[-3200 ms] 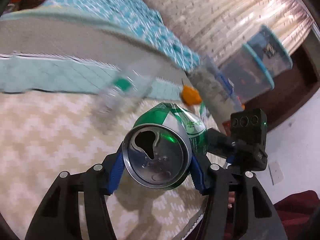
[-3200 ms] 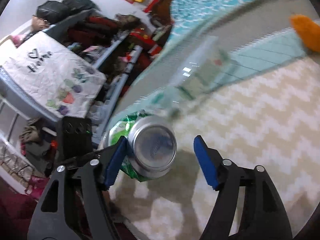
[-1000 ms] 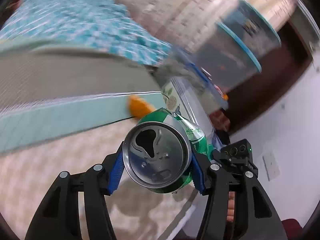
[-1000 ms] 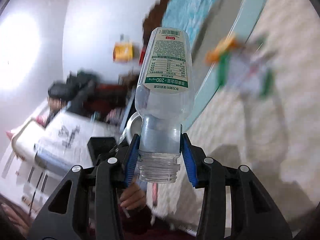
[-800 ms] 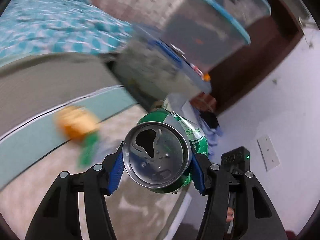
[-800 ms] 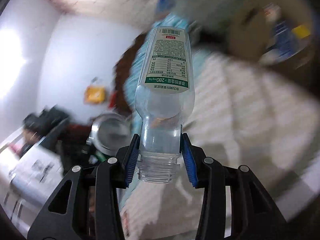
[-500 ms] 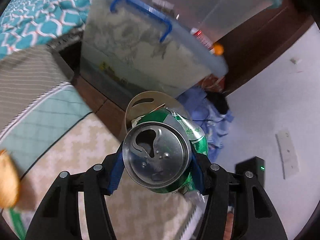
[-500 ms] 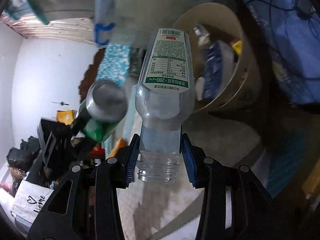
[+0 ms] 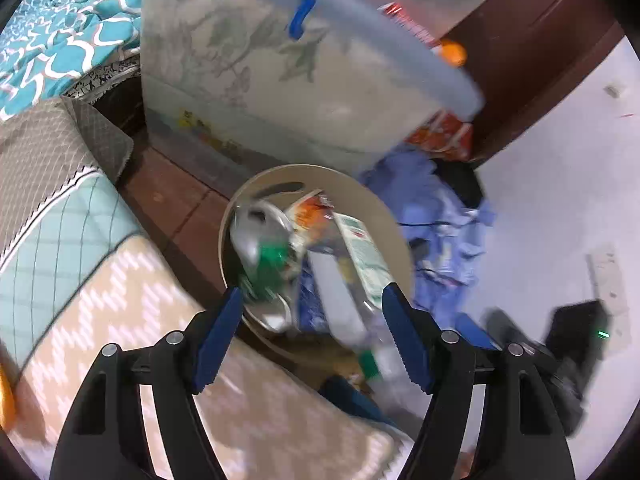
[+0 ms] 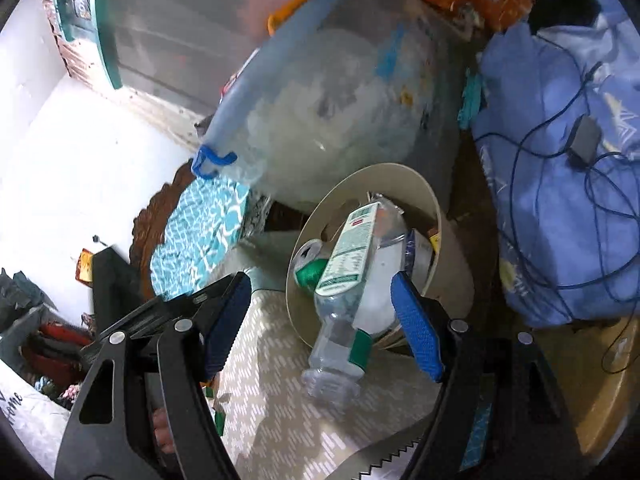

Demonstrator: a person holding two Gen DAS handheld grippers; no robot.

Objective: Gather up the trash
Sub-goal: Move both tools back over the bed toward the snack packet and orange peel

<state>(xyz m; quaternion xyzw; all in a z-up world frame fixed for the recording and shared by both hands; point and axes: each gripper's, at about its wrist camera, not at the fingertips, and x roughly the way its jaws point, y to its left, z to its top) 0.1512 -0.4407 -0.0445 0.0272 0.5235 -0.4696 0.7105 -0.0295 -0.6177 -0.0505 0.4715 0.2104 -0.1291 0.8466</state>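
Both my left gripper (image 9: pixel 310 338) and right gripper (image 10: pixel 322 326) gape empty, the can (image 10: pixel 310 270) sits in the bin (image 10: pixel 448 284), but the bottle (image 10: pixel 352 276) pokes over the rim at 6 o'clock and might tip out onto the rug (image 10: pixel 280 408).

Legible text is scarce. Right wrist view: the white bag (image 10: pixel 16 416) at the near left edge carries handwritten letters, "ome" readable, the start cut off by the frame. The bottle (image 10: pixel 352 276) label, white and green, has fine print too small to read. Left wrist view: blurred, nothing readable.
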